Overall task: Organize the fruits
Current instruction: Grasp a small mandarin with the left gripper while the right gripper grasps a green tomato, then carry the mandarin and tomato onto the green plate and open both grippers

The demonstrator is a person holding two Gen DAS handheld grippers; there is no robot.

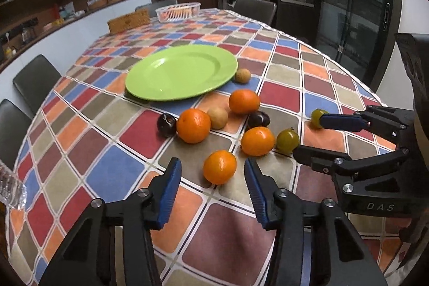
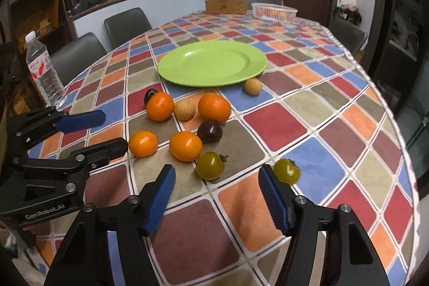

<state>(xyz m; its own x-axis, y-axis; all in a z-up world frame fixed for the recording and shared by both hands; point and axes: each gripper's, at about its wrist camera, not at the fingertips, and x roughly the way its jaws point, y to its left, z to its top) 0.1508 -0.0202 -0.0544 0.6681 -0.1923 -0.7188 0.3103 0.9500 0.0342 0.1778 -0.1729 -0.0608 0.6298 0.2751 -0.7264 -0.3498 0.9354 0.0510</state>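
Several oranges, two dark plums, two tan round fruits and two green tomatoes lie loose on the checked tablecloth, in front of an empty green plate. My left gripper is open. The nearest orange sits on the cloth between its fingertips, with a gap on each side. My right gripper is open too, around a green tomato that its pads do not touch. The other green tomato lies just outside the right finger.
A white basket and a wooden box stand at the table's far end. A water bottle stands at the left edge. Chairs ring the table, whose right edge curves close.
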